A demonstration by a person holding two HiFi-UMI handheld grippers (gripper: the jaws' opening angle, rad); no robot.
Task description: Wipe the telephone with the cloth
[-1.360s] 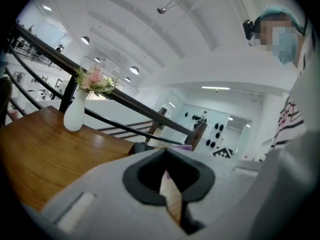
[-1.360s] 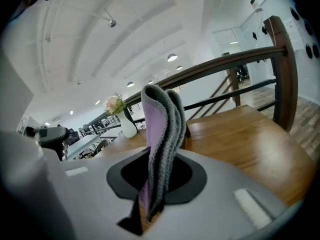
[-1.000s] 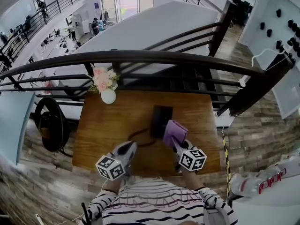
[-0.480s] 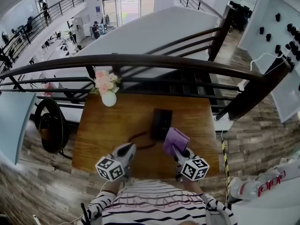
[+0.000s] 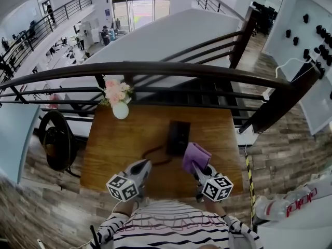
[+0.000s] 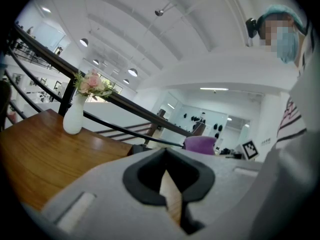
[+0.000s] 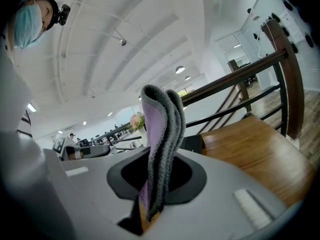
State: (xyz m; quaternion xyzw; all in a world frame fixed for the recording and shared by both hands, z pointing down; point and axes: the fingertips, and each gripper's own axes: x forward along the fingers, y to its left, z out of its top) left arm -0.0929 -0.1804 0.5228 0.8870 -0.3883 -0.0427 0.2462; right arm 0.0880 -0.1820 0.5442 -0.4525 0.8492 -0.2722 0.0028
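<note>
Head view, with both gripper views. The black rectangular telephone (image 5: 178,137) lay at the centre of the brown wooden table (image 5: 119,144), untouched by either tool. A dark cord (image 5: 153,153) curled from its lower left side. In the right gripper view most of the telephone (image 7: 193,143) was hidden behind the purple folded cloth (image 7: 160,134); only a dark corner showed. In the left gripper view it could not be made out with certainty.

The right gripper (image 5: 199,165) (image 7: 157,194) was clenched on the cloth (image 5: 195,157), which stood upright out of the jaws, just to the lower right of the telephone. The left gripper (image 5: 141,165) (image 6: 170,194) had its jaws drawn together with nothing between them; a thin wedge of table showed through.

A white rounded vase (image 5: 120,109) (image 6: 73,119) at the table's upper left corner held pink flowers (image 5: 116,91) (image 6: 92,83).

The person's striped shirt (image 5: 171,227) was cut off by the lower edge of the head view. A dark curved handrail (image 5: 155,67) crossed above the table.
</note>
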